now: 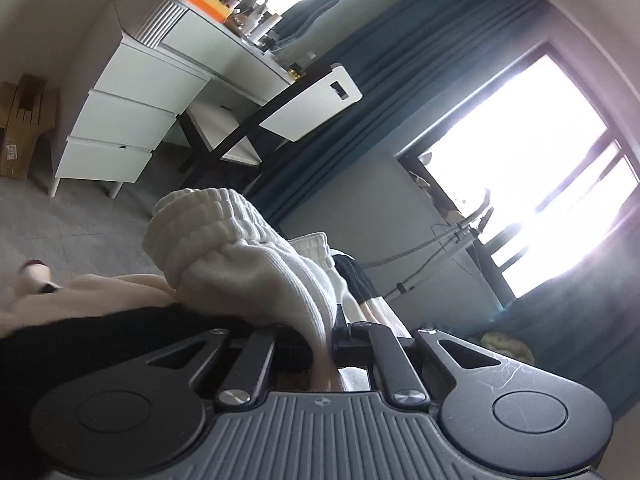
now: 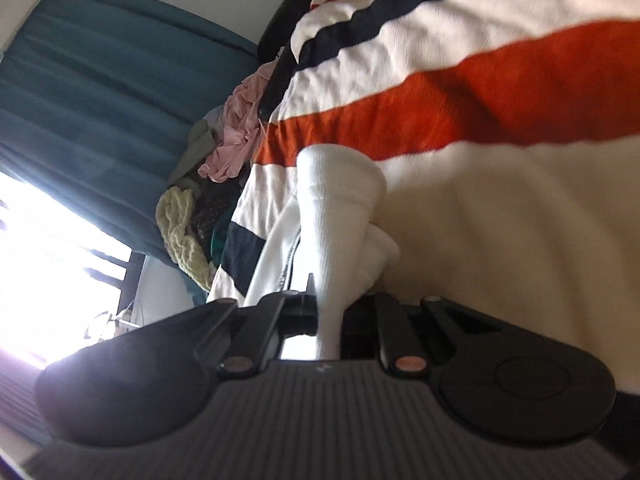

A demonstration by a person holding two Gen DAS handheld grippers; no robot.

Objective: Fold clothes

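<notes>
Above the striped bed [image 2: 500, 72], my left gripper [image 1: 332, 344] and right gripper [image 2: 330, 316] each clench white ribbed fabric [image 1: 240, 256], probably one garment. Shallow pinches; tension could slip an end free.

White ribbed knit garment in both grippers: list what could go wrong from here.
1. The left gripper pinches only a thin bunch of the white ribbed knit garment; its bulky ribbed end hangs free and might slip out.
2. The right gripper also holds a narrow strip, so pulling apart could stretch the knit.
3. The striped white, orange and navy fabric lies close behind and might get snagged.
</notes>
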